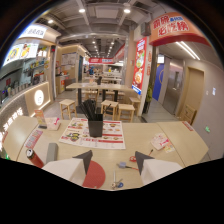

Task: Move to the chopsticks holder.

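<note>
The chopsticks holder (95, 128) is a black square cup standing on a printed menu sheet (111, 135) in the middle of a light wooden table (185, 145). Several dark chopsticks (89, 109) stick up out of it, fanned to the left. My gripper (112, 159) is open, its two dark-tipped white fingers (84, 158) spread wide over the near part of the table. The holder stands beyond the fingers, a little left of the gap's middle. Nothing is held between the fingers.
A red disc (95, 176) lies on the table by the left finger, with small metal items (118, 184) beside it. A red can (33, 157) and a tissue box (52, 123) sit to the left, leaflets (161, 141) to the right. Stools and tables (100, 88) stand behind.
</note>
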`<state>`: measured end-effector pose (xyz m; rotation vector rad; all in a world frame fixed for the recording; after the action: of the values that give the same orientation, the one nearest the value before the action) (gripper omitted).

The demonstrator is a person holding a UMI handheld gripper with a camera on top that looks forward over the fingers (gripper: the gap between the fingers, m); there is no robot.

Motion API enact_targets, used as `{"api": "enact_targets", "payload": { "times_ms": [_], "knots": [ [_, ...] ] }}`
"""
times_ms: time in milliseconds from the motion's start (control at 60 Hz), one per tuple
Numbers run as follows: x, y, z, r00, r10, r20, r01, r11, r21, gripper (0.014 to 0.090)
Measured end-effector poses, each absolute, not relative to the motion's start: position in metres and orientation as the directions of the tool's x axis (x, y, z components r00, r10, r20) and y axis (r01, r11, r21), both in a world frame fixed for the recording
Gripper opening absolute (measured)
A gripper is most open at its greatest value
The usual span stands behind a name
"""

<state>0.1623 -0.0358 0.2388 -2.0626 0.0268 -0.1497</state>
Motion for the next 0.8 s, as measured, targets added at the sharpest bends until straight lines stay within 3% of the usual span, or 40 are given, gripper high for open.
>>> {"api": "enact_targets", "payload": {
  "times_ms": [183, 800],
  "knots": [
    [0.114, -0.084, 0.252, 0.989, -0.113, 0.098, 0.034, -0.467, -0.883, 0.0847],
    [0.024, -0.038, 0.247, 0.992, -0.092, 0.082, 0.035, -0.428, -0.903, 0.0846]
  ]
}}
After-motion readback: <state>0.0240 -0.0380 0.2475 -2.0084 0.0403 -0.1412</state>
